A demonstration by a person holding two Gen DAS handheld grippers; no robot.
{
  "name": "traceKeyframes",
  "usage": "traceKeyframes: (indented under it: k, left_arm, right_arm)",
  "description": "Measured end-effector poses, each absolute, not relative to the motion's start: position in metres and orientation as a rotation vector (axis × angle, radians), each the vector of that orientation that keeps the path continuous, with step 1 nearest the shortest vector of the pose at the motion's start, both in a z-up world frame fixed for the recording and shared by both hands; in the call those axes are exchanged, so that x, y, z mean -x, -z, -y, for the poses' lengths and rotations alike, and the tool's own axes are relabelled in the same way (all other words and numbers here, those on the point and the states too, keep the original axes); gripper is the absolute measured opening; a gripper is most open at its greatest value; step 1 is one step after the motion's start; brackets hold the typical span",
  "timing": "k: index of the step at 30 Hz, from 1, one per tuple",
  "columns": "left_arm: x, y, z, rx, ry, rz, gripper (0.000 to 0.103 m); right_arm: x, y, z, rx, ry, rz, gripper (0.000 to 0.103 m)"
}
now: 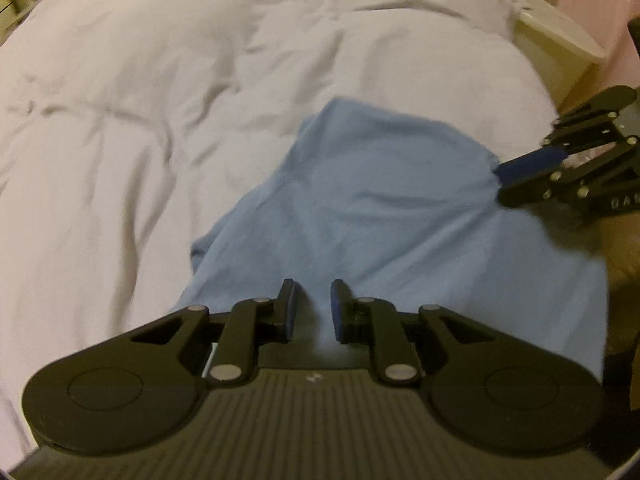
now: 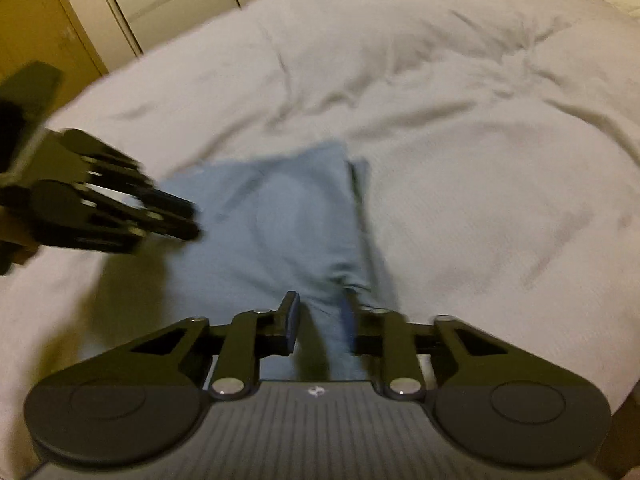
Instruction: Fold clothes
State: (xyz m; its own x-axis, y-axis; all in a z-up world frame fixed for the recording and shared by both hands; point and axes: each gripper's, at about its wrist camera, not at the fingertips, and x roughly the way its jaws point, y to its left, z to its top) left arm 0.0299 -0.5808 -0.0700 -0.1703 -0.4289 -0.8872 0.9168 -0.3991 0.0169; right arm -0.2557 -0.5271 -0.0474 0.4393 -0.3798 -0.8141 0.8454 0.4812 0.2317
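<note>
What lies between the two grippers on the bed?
Only the blue garment spans from the left gripper to the right gripper, clearest in the left wrist view.

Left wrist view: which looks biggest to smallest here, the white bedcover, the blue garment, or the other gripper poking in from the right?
1. White bedcover, filling most of the view.
2. Blue garment.
3. Right gripper, cut off by the picture's edge, so its full size is unsure.
</note>
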Motion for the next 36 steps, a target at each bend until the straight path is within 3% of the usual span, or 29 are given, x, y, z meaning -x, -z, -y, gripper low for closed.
traceKeyframes:
  k: [7,13,21,23,24,30,36]
  left_arm:
    - [-0.064,0.062,0.584,-0.986,1.583,-0.716,0.016]
    - [-0.075,0.050,0.563,-0.924,1.523,-0.752,0.016]
    - [-0.096,0.076,0.555,-0.937,1.509,-0.747,0.017]
    - [-0.108,0.081,0.561,-0.907,1.500,-0.755,0.033]
    - [-0.114,0.082,0.562,-0.889,1.496,-0.761,0.034]
    - [-0.120,0.062,0.543,-0.847,1.525,-0.715,0.028]
    - [-0.094,0.052,0.510,-0.796,1.640,-0.685,0.025]
  right_arm:
    - [0.277,0.030,0.527,-0.702,0.936,-0.795,0.025]
    - [0.229,0.011,0.518,-0.585,0.750,-0.788,0.025]
    - [0.220,0.044,0.530,-0.641,0.730,-0.845,0.022]
    - [0.229,0.047,0.527,-0.631,0.760,-0.861,0.019]
    - [0.234,0.047,0.526,-0.628,0.779,-0.865,0.019]
    - [0.239,0.027,0.497,-0.647,0.885,-0.868,0.026]
    - [0.197,0.018,0.446,-0.654,0.830,-0.820,0.025]
